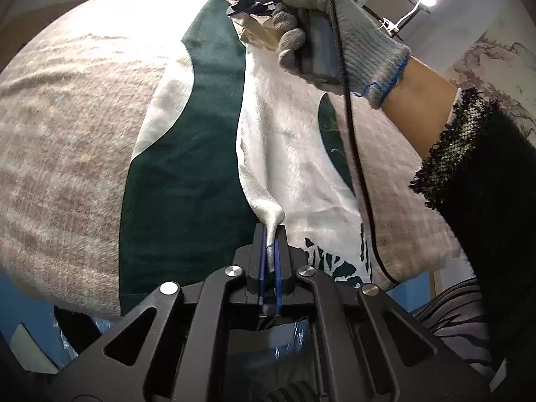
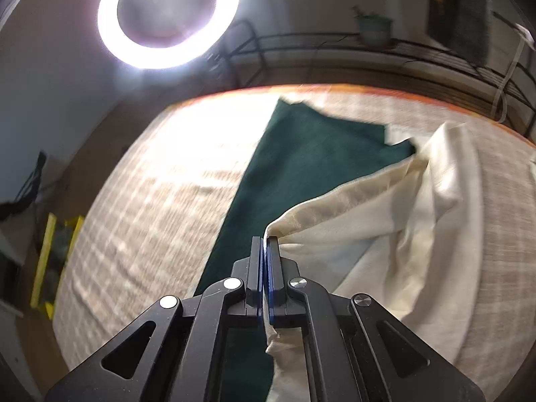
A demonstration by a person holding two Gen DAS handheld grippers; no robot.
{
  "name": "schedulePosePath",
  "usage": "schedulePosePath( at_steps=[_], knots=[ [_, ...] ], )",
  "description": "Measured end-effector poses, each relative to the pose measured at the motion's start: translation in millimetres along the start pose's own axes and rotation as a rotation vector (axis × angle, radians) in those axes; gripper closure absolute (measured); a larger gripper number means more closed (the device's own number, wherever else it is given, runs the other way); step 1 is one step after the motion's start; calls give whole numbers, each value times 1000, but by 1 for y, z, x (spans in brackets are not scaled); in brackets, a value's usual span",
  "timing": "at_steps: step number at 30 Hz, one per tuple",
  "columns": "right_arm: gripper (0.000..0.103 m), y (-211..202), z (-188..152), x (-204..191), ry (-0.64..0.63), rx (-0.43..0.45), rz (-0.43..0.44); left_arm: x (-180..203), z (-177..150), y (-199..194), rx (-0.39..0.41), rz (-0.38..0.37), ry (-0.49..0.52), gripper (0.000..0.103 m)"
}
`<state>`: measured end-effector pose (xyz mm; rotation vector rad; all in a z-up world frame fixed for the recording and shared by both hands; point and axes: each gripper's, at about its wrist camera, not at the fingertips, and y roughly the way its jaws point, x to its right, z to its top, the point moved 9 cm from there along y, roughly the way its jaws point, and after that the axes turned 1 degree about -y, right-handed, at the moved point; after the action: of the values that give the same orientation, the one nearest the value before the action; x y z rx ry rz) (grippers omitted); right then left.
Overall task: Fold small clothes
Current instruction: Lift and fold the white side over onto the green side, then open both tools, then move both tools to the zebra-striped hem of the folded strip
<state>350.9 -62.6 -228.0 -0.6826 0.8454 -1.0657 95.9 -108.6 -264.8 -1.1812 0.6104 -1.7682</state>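
Note:
A cream-white garment with a dark green part (image 1: 288,147) lies half lifted over a beige woven blanket (image 1: 67,140). My left gripper (image 1: 270,231) is shut on a pinched corner of the white cloth. My right gripper (image 2: 266,239) is shut on another edge of the same white cloth (image 2: 368,234), which rises in a fold to its right, with the green part (image 2: 301,167) flat behind it. In the left wrist view the right gripper (image 1: 249,5) shows at the top, held by a grey gloved hand (image 1: 335,40), pulling the cloth taut between the two grippers.
A ring lamp (image 2: 167,16) glows above the far side of the blanket. A black metal rack (image 2: 368,47) with a potted plant stands behind. A black cable (image 1: 351,134) hangs from the right gripper across the cloth. The person's dark sleeve (image 1: 485,201) is at right.

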Motion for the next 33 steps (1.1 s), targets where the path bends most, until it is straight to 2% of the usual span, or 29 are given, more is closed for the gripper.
schedulePosePath(
  at_steps=[1,3,5,7,9,13,17,20,22,26,28,33],
  knots=[
    [97,1,-2,-2,6,-19,25,-2,-1,0,-6,-3,-9,102],
    [95,-10,1,-5,27,4,103,-5,-2,-1,-9,-3,-21,102],
    [95,-32,11,-1,59,60,203,-8,-2,-4,-9,5,-16,101],
    [91,-53,23,16,117,125,230,-8,-1,-8,3,7,-13,94],
    [75,-64,30,44,207,176,169,-10,0,-12,16,10,-14,87],
    [71,-61,22,118,431,172,43,-12,2,-20,31,4,-16,85],
    [68,-48,17,149,495,156,37,-13,1,-18,25,5,-7,85],
    [68,-41,20,144,446,134,53,-14,3,-17,24,4,-13,85],
    [68,-36,23,131,353,94,28,-16,5,-16,20,-1,-29,85],
    [68,-17,24,119,183,27,-122,-17,8,-13,14,-11,-50,85],
    [101,-5,27,118,135,-1,-163,-16,8,-11,12,-4,-43,85],
    [102,-12,62,101,101,72,-116,-20,7,-4,-6,-1,-61,85]
  ],
)
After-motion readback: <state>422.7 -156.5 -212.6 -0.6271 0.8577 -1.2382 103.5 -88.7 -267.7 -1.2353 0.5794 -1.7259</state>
